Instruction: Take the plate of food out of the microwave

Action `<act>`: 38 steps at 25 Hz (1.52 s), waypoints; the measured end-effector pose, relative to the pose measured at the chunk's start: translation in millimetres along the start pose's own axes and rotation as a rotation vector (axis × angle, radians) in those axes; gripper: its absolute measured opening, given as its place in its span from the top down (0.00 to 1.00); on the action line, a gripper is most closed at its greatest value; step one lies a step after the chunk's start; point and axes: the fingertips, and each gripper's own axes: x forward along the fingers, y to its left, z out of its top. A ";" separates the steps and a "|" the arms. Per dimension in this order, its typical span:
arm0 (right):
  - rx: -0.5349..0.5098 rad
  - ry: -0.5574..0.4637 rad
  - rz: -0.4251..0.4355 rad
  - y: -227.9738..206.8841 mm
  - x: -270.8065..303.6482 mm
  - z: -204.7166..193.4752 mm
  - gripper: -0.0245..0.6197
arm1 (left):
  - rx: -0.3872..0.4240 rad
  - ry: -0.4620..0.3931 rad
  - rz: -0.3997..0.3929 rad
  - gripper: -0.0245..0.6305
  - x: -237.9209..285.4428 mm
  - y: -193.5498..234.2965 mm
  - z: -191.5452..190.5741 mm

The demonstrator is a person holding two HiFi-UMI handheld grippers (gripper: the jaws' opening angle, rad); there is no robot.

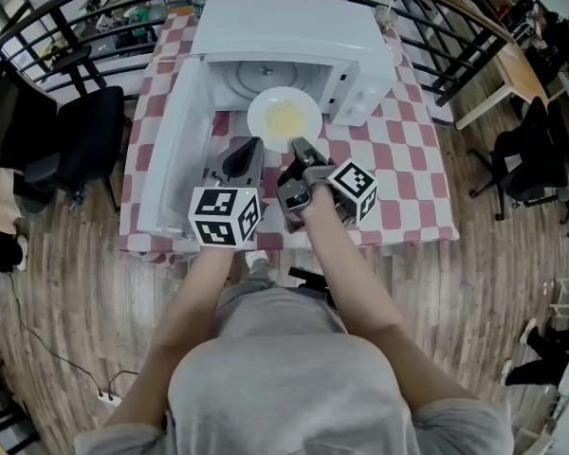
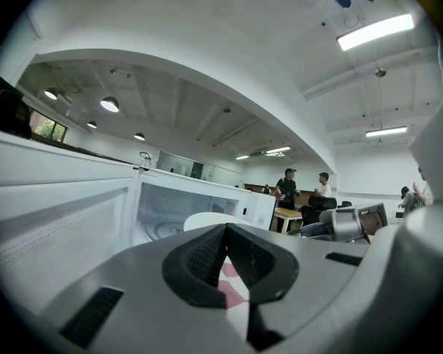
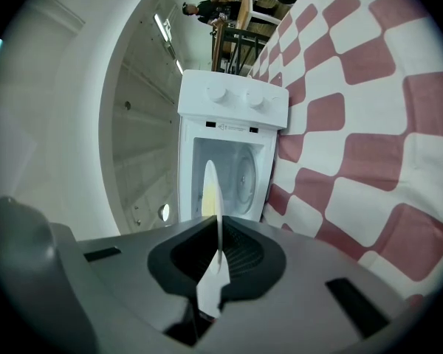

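Plate point(image 1: 284, 117) edge hidden between the right tongs point(image 1: 301, 146).

No readable text.
Small print on the microwave point(image 3: 232, 127) control panel is too blurred to make out.

Both arms point(image 1: 346, 278) reach from bottom to frame centre. Left gripper point(image 1: 247, 151) is at centre-left, jaws together and empty. Right gripper point(image 1: 301, 147), beside it, pinches the plate point(image 1: 283, 117) rim.

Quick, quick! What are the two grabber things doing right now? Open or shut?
The left hand-held gripper is shut, with nothing in it.
The right hand-held gripper is shut on the rim of the plate.
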 end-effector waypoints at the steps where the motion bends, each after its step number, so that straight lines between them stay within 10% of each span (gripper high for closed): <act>1: 0.006 -0.003 0.000 1.8 -2.1 -0.3 0.91 | -0.001 -0.001 -0.001 0.96 -0.8 -0.5 0.3; 38: 0.046 -0.046 0.003 17.0 -30.6 -11.8 0.91 | 0.001 -0.043 -0.001 0.96 -15.0 -13.2 8.0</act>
